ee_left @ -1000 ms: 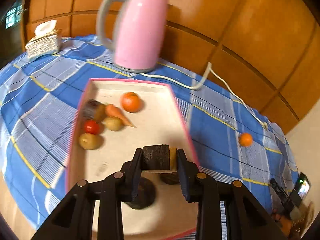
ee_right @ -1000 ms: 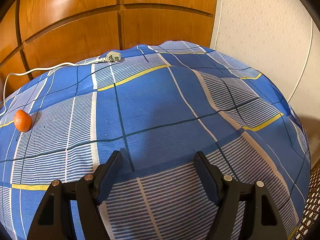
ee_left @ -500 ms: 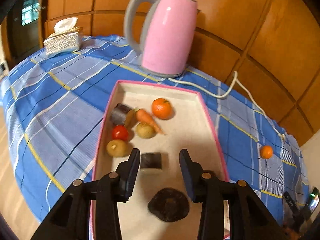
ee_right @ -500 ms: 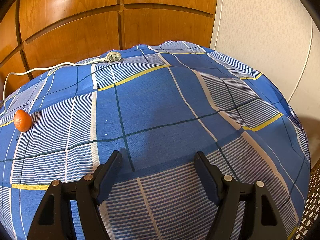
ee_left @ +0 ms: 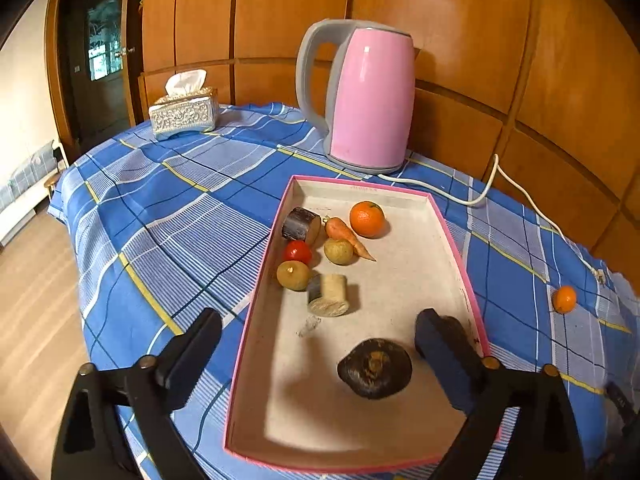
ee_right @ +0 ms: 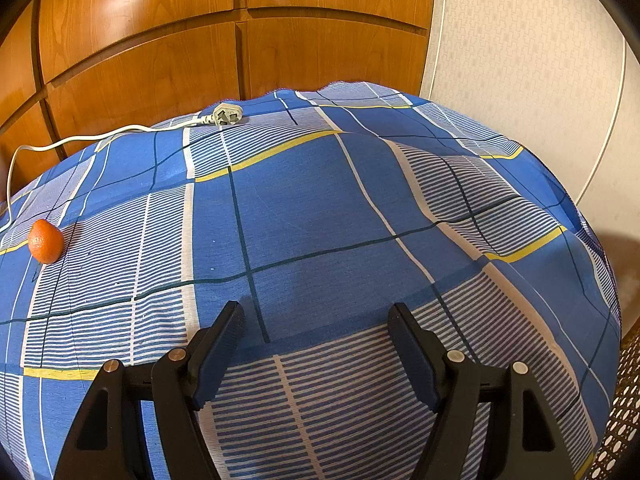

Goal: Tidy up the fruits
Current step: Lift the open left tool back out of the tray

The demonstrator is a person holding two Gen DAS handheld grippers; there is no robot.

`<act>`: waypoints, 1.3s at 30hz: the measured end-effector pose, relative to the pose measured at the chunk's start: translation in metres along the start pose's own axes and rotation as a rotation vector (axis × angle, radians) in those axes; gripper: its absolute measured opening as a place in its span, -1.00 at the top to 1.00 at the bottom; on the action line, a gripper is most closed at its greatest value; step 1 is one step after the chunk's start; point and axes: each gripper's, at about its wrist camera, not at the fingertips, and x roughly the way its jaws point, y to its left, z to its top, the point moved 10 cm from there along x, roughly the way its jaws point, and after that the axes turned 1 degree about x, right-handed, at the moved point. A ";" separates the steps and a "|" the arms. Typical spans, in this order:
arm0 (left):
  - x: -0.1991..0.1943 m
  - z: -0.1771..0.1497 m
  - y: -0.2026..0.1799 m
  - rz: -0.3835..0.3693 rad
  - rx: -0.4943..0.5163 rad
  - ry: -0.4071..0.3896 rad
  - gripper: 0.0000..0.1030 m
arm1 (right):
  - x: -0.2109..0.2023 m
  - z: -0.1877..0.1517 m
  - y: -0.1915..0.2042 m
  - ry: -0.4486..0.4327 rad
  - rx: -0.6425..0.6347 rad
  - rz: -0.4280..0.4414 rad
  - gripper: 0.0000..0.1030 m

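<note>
Left tongs (ee_left: 318, 336): now wide and empty, drawn back above the near end of the pink tray (ee_left: 256, 292); the cut cane piece (ee_left: 329, 295) they held a second ago lies in the tray beside two brown fruits (ee_left: 293, 275). Right tongs (ee_right: 316, 344): unchanged, wide, empty, hovering low over the table (ee_right: 320, 208). Tray count: one orange (ee_left: 367, 219), one carrot (ee_left: 346, 236), one tomato (ee_left: 297, 251), one dark root (ee_left: 375, 368). One loose orange (ee_right: 45, 241) lies on the cloth.
</note>
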 end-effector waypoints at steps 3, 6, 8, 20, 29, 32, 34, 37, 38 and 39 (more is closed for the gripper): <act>-0.006 -0.005 0.000 0.011 0.005 -0.015 -0.97 | 0.000 0.000 0.000 0.000 0.000 0.000 -0.48; -0.007 -0.011 0.003 0.025 0.005 -0.006 -0.97 | 0.000 0.000 0.000 0.000 0.000 0.000 -0.48; -0.007 -0.014 0.005 0.025 -0.001 -0.001 -0.97 | 0.000 0.000 0.000 0.000 0.000 -0.001 -0.48; -0.004 -0.030 0.015 0.028 -0.016 0.038 -0.97 | 0.000 0.000 0.000 0.000 0.001 -0.003 -0.48; -0.004 -0.037 0.024 0.022 -0.050 0.042 -0.97 | 0.000 0.000 0.000 0.001 -0.001 -0.005 -0.48; -0.002 -0.038 0.026 0.018 -0.060 0.049 -0.99 | 0.000 0.000 0.000 0.002 -0.001 -0.006 -0.48; -0.002 -0.039 0.027 0.018 -0.062 0.050 -0.99 | 0.000 -0.001 0.001 0.001 -0.001 -0.006 -0.48; -0.001 -0.040 0.027 0.018 -0.063 0.050 -0.99 | 0.000 -0.001 0.001 0.002 -0.002 -0.007 -0.48; -0.001 -0.040 0.027 0.017 -0.064 0.051 -0.99 | 0.000 -0.001 0.001 0.002 -0.002 -0.007 -0.48; -0.001 -0.040 0.027 0.019 -0.063 0.049 -0.99 | -0.001 -0.002 0.000 0.003 -0.002 -0.007 -0.48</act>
